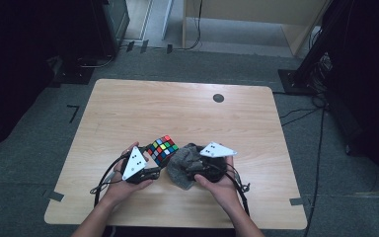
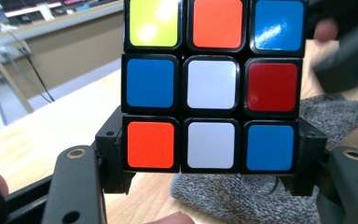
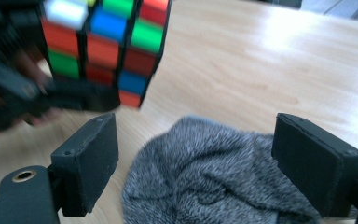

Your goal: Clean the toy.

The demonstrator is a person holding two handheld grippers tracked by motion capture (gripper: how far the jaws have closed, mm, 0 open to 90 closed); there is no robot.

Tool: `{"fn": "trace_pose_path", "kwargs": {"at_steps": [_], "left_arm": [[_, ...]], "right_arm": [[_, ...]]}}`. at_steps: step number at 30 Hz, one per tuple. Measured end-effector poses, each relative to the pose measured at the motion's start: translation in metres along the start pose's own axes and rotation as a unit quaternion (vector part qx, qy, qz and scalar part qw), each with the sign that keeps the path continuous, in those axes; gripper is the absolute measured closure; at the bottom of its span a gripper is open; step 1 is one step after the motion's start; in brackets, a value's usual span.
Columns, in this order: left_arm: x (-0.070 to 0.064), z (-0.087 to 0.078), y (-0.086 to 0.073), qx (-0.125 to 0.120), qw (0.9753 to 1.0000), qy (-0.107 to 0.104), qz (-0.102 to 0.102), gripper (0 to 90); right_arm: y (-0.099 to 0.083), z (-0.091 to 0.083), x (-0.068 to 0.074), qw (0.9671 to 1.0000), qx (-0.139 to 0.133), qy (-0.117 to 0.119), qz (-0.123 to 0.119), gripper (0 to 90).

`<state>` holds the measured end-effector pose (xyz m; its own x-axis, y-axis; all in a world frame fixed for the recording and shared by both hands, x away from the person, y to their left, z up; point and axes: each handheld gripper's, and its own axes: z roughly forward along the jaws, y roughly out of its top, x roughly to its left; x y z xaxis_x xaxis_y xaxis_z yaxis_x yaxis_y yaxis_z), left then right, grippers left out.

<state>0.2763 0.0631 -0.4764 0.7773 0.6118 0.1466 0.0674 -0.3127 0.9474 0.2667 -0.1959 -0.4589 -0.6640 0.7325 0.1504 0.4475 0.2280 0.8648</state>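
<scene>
Over the bench (image 1: 128,106) my left hand-held gripper (image 2: 209,163) pinches the cube (image 2: 212,84), right hand-held gripper (image 3: 214,163) spread above the grey cloth (image 3: 214,177), so grabbing that's probably next.

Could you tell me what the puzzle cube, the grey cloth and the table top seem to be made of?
Puzzle cube: likely hard plastic, a black frame with glossy coloured tiles; glare shows on the yellow one.
Grey cloth: soft, fuzzy fabric, perhaps knit or fleece; mottled grey, with rumpled folds.
Table top: pale wood or wood-look laminate; grain lines and a faint sheen leave that open.
</scene>
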Motion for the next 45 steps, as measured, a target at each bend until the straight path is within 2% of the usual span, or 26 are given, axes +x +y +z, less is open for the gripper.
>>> {"fn": "trace_pose_path", "kwargs": {"at_steps": [2, 4, 6, 9, 10, 12, 15, 18, 21, 24, 26, 29, 31, 34, 36, 37, 38, 41, 43, 44, 45], "left_arm": [[0.002, -0.001, 0.001, 0.014, 0.9997, 0.006, -0.017, 34.4], [0.004, -0.002, 0.002, 0.038, 0.9986, 0.024, -0.029, 34.4], [0.007, -0.002, 0.001, 0.051, 0.9972, 0.028, -0.048, 34.3], [0.01, -0.003, 0.002, 0.055, 0.9959, 0.029, -0.066, 34.4], [0.01, -0.003, 0.002, 0.053, 0.9957, 0.027, -0.071, 34.3], [0.011, -0.003, 0.003, 0.057, 0.9948, 0.03, -0.079, 34.3], [0.012, -0.003, 0.002, 0.06, 0.9939, 0.034, -0.086, 34.2], [0.012, -0.003, 0.002, 0.056, 0.9944, 0.034, -0.082, 34.2], [0.011, -0.003, 0.002, 0.056, 0.9945, 0.031, -0.083, 34.3], [0.011, -0.002, 0.002, 0.061, 0.9942, 0.026, -0.085, 34.3], [0.01, -0.001, 0.001, 0.061, 0.9938, 0.025, -0.09, 34.3], [0.01, 0.0, 0.001, 0.059, 0.9937, 0.021, -0.093, 34.3], [0.01, 0.0, 0.001, 0.061, 0.9939, 0.021, -0.089, 34.4], [0.009, 0.0, 0.0, 0.062, 0.9947, 0.02, -0.079, 34.4], [0.009, 0.0, -0.001, 0.065, 0.9953, 0.015, -0.07, 34.4], [0.008, 0.0, -0.002, 0.066, 0.9954, 0.013, -0.068, 34.5], [0.007, 0.001, -0.002, 0.068, 0.9957, 0.011, -0.062, 34.5], [0.001, 0.004, -0.003, 0.08, 0.9959, -0.003, -0.043, 34.5], [-0.004, 0.005, -0.003, 0.081, 0.9961, -0.015, -0.031, 34.5], [-0.008, 0.005, -0.002, 0.076, 0.9966, -0.023, -0.021, 34.5], [-0.011, 0.005, -0.002, 0.071, 0.997, -0.029, -0.009, 34.5]], "right_arm": [[-0.006, 0.009, 0.002, 0.9998, 0.019, -0.011, -0.004, 15.2], [-0.015, 0.018, 0.003, 0.9988, 0.036, -0.031, -0.011, 16.1], [-0.026, 0.027, 0.002, 0.9968, 0.05, -0.059, -0.021, 19.8], [-0.036, 0.035, -0.002, 0.9959, 0.063, -0.064, 0.005, 21.3], [-0.038, 0.037, -0.003, 0.9954, 0.066, -0.069, 0.002, 22.6], [-0.041, 0.04, 0.0, 0.9934, 0.074, -0.085, -0.021, 23.6], [-0.046, 0.047, 0.005, 0.9876, 0.1, -0.106, -0.059, 22.1], [-0.045, 0.048, 0.005, 0.9877, 0.103, -0.105, -0.052, 22.8], [-0.047, 0.048, 0.0, 0.9903, 0.103, -0.09, -0.026, 24.8], [-0.047, 0.046, -0.001, 0.9909, 0.098, -0.089, -0.026, 32.1], [-0.047, 0.045, -0.003, 0.992, 0.093, -0.078, -0.033, 43.5], [-0.048, 0.041, -0.006, 0.9914, 0.085, -0.094, -0.03, 64.6], [-0.049, 0.039, -0.009, 0.9915, 0.081, -0.099, -0.02, 71.7], [-0.046, 0.032, -0.016, 0.9946, 0.062, -0.082, 0.014, 75.4], [-0.038, 0.021, -0.018, 0.9978, 0.021, -0.059, 0.025, 76.0], [-0.031, 0.013, -0.017, 0.9981, -0.004, -0.058, 0.019, 76.0], [-0.027, 0.008, -0.015, 0.9981, -0.018, -0.058, 0.014, 76.0], [-0.012, -0.01, -0.007, 0.9962, -0.08, -0.034, -0.005, 75.7], [-0.005, -0.017, -0.002, 0.9949, -0.098, -0.021, -0.008, 75.5], [-0.003, -0.019, 0.0, 0.9943, -0.107, -0.005, -0.002, 75.2], [-0.001, -0.021, 0.002, 0.993, -0.115, 0.025, 0.01, 74.8]]}}
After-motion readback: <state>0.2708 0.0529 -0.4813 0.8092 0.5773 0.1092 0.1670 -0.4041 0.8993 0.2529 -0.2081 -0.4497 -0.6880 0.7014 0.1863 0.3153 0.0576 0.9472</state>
